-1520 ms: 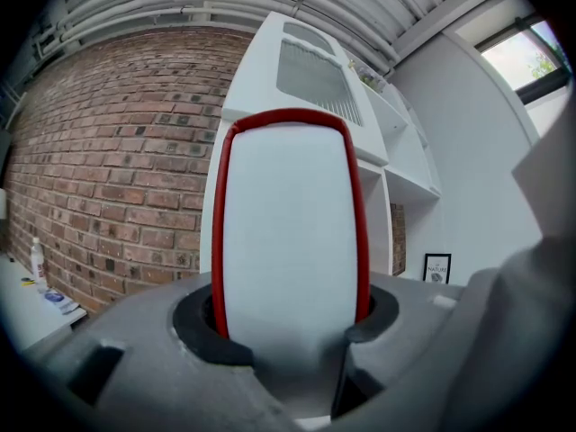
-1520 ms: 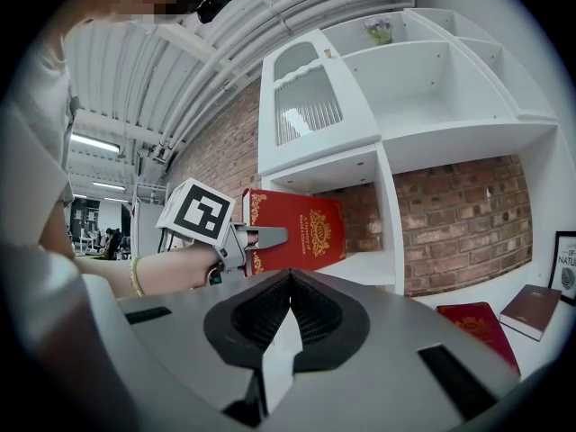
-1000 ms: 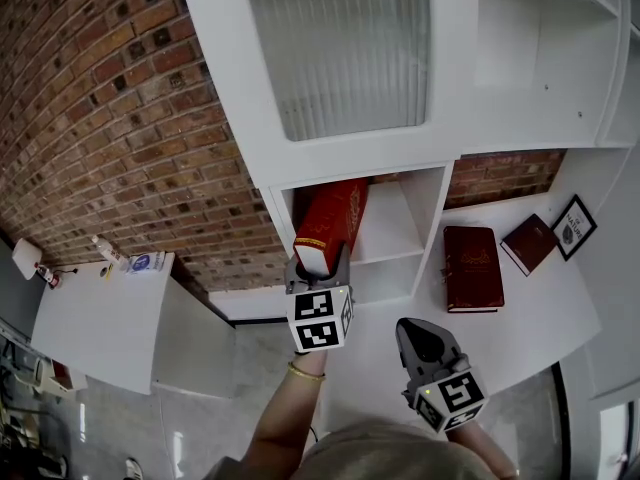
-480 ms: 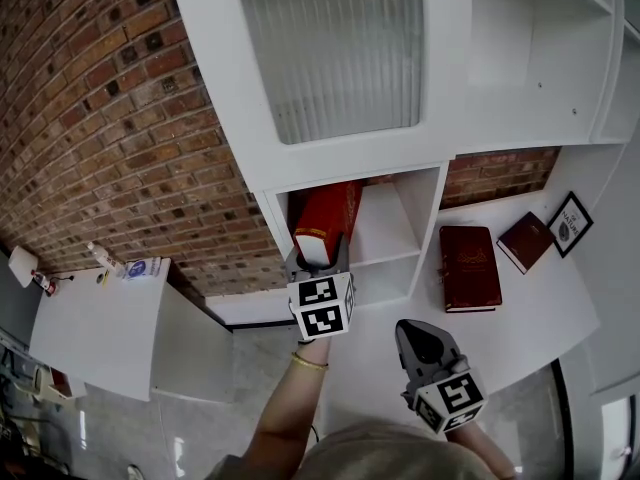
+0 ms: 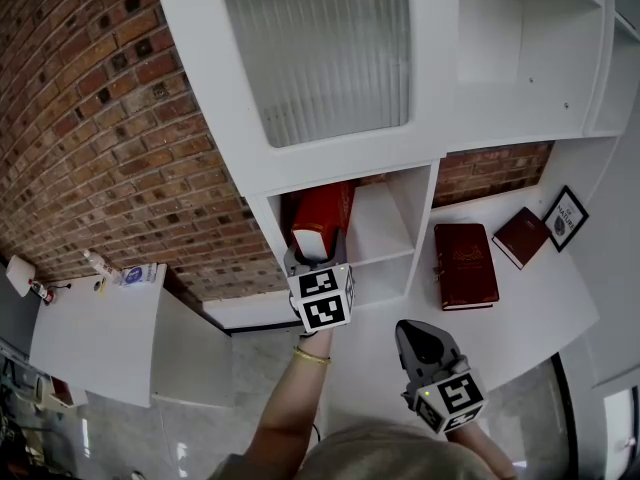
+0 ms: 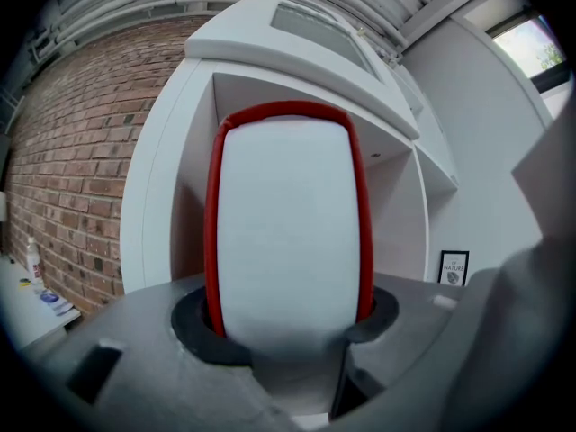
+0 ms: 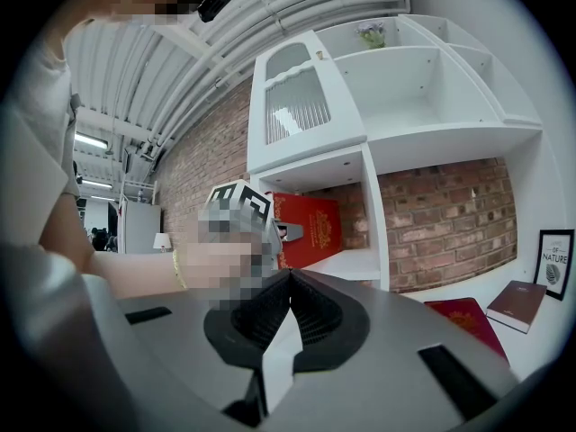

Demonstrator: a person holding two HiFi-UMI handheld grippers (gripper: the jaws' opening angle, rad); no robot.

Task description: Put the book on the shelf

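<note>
My left gripper (image 5: 318,258) clamps the red book (image 5: 322,211) upright at centre frame in the head view, its far end entering the shelf (image 5: 390,230), left compartment. In the left gripper view, the jaws press both covers, keeping it vertical for insertion. In the right gripper view, my right gripper (image 7: 286,286) is closed and empty, parked clear.

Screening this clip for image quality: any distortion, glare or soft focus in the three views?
Head view: fisheye bows the shelf unit; evenly lit, sharp. Left gripper view: the red book is so close its page edge looks soft; the window top right is blown out. Right gripper view: dark round vignette; the shut hand-held gripper looks soft, the background crisp.
</note>
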